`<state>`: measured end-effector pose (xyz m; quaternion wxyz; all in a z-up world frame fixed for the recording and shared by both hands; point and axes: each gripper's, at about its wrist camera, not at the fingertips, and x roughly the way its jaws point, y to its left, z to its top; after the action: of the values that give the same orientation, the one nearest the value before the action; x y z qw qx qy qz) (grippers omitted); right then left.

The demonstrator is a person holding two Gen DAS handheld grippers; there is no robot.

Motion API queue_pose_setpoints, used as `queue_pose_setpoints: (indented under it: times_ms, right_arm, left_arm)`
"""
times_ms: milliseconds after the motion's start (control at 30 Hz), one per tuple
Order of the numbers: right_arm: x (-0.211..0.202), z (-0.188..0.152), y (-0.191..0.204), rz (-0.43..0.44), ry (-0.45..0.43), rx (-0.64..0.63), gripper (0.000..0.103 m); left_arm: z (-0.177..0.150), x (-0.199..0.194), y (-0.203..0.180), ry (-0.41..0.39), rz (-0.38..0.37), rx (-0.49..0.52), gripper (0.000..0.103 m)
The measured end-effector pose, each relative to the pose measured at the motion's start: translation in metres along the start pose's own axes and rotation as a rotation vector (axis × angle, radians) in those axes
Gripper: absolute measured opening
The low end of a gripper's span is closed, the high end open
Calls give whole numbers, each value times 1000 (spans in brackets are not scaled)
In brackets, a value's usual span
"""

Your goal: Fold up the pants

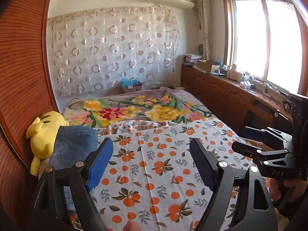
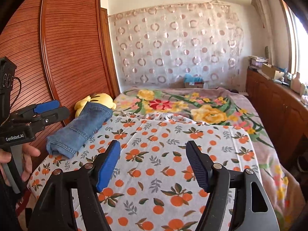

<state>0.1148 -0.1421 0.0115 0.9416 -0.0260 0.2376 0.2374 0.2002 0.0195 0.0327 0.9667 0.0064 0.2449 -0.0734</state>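
Observation:
The pants are blue jeans (image 2: 80, 130), folded into a thick bundle at the left edge of the bed. Their far end rests on a yellow plush toy (image 2: 100, 99). In the left wrist view the jeans (image 1: 75, 144) show just left of my left gripper (image 1: 151, 142), which is open with only the orange-print sheet (image 1: 154, 163) between its blue pads. My right gripper (image 2: 153, 143) is open too and hovers over the sheet, right of the jeans and apart from them. Each gripper also appears in the other's view, hand-held: the left gripper (image 2: 61, 108) and the right gripper (image 1: 240, 138).
A slatted wooden wardrobe (image 2: 67, 57) stands close along the bed's left side. A floral blanket (image 2: 192, 105) covers the far half of the bed. A low wooden cabinet (image 1: 221, 90) with clutter runs under the window (image 1: 265, 38) on the right.

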Motion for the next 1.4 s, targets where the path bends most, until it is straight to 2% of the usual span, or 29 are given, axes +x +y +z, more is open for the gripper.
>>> queue_pose_setpoints:
  times_ms: [133, 267, 433, 867, 1400]
  right_arm:
    - [-18, -3, -1, -21, -25, 2, 81]
    - [-34, -8, 5, -46, -57, -2, 84]
    - [-56, -20, 16, -80, -87, -8, 85]
    - [-81, -45, 30, -109, -98, 18, 85]
    - [-81, -52, 27, -121, -79, 12, 85]
  left_arm:
    - [0, -19, -6, -28, 15, -3, 82]
    - [-3, -37, -11, -56, 27, -20, 82]
    - [-13, -48, -20, -48, 75, 4, 82]
    - [-47, -64, -33, -38, 81, -22, 82]
    - [-69, -63, -29, -4, 104, -48, 82]
